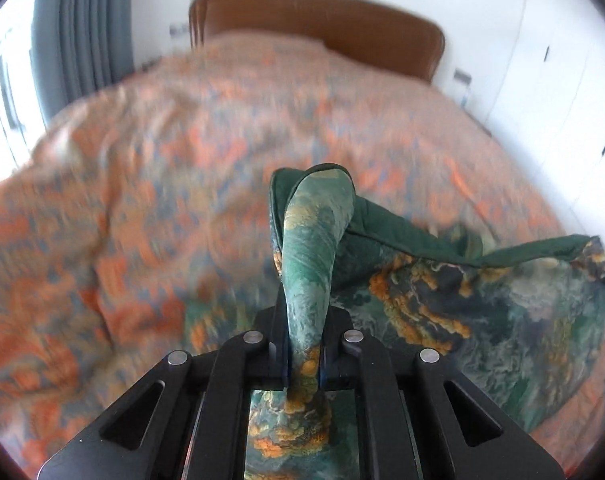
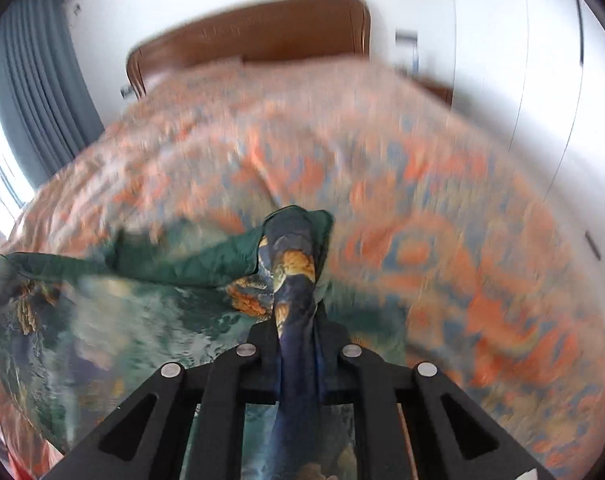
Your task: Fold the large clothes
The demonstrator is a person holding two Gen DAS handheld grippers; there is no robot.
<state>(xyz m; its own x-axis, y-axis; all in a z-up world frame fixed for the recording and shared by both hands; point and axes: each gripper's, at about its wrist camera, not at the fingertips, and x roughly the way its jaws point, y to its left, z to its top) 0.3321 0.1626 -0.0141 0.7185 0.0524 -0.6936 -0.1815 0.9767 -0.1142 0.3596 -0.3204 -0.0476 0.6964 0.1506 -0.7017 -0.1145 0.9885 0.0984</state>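
1. Green printed cloth, quilted and lined in plain dark green, is the garment (image 1: 482,300) being folded; it lies near the foot of the bed (image 1: 142,184), with one edge lifted off the bedspread.
2. Left claw (image 1: 304,344) is pressed together on a bunched corner of that garment, the fabric rising out between its fingers.
3. Right claw (image 2: 298,344) is likewise clamped on the other corner, a darker twist of the same cloth.
4. To my eye this is the lift-and-carry part of a fold: both corners should travel level and together, with the edge between them kept taut, so the lining lands squarely on the print.
5. The patterned orange bedspread is rumpled and could drag on the cloth.
6. A brown headboard (image 2: 258,36), grey curtain (image 1: 82,28) and white wardrobe doors (image 2: 522,60) stand well apart; nothing blocks the fold.
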